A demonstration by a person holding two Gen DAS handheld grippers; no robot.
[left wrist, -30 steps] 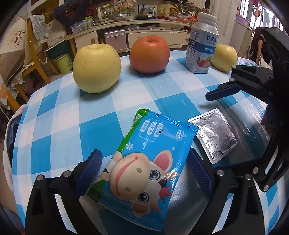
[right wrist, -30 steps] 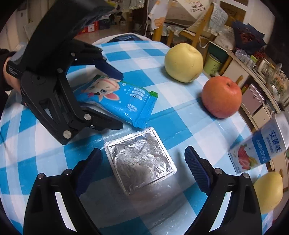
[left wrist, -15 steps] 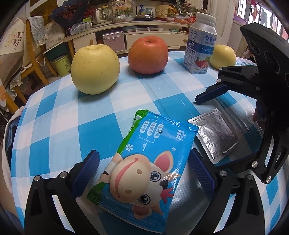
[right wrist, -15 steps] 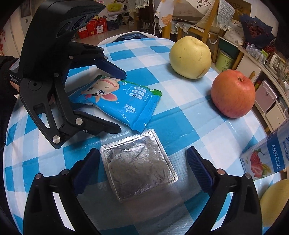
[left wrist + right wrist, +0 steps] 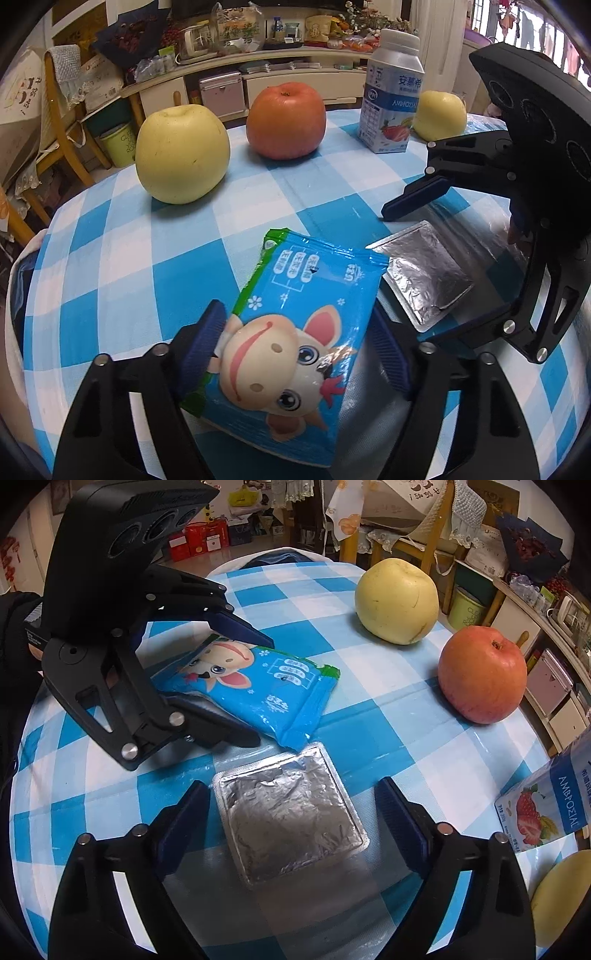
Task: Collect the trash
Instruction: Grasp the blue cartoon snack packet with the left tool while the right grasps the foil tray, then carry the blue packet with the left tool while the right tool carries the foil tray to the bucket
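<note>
A blue snack wrapper point(image 5: 306, 306) with a cartoon cow lies on the checked table point(image 5: 122, 266). My left gripper point(image 5: 295, 350) is closing on it, and its pads touch the wrapper's two long edges. From the right wrist view the left gripper point(image 5: 258, 690) straddles the same wrapper point(image 5: 273, 686). Beside the wrapper lies a square silver foil packet point(image 5: 288, 812). My right gripper point(image 5: 291, 823) is closing around the packet, with a thin gap still on each side of it. In the left wrist view the right gripper point(image 5: 436, 266) stands over the foil packet point(image 5: 424, 277).
A large yellow apple point(image 5: 181, 155), a red apple point(image 5: 286, 120), a yogurt carton point(image 5: 393, 96) and a small yellow apple point(image 5: 439, 116) stand at the table's far side. Chairs point(image 5: 62, 122) and shelves point(image 5: 258, 62) are behind it.
Both grippers' jaws have narrowed. The left pads now meet the blue wrapper's edges and the right pads have drawn in close to the foil packet. Neither hand has shifted.
</note>
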